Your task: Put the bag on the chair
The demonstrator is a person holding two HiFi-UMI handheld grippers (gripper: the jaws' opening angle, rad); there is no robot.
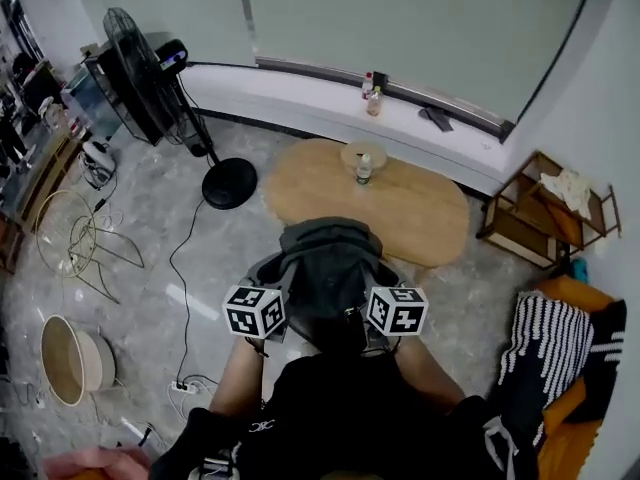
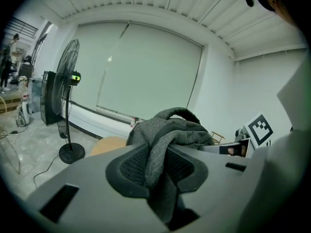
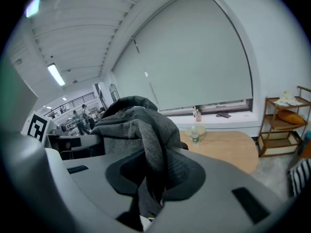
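I hold a dark grey bag (image 1: 330, 268) up in front of me with both grippers, one on each side. My left gripper (image 1: 272, 306) is shut on a fold of the bag's fabric (image 2: 167, 135), which fills the gap between its jaws (image 2: 158, 166). Just as tightly, my right gripper (image 1: 385, 306) clamps another fold of the bag (image 3: 138, 123) in the right gripper view (image 3: 155, 174). The bag's top handle (image 2: 177, 113) arches upward. An orange seat (image 1: 578, 296) with a striped cushion (image 1: 545, 348) lies at the lower right, apart from the bag.
An oval wooden table (image 1: 425, 218) with a bottle (image 1: 364, 168) and a bowl stands just beyond the bag. A standing fan (image 1: 140, 68) and its cable are at the left, with a wire frame (image 1: 80, 238) and a basket (image 1: 70, 360). A wooden shelf (image 1: 545, 213) stands right.
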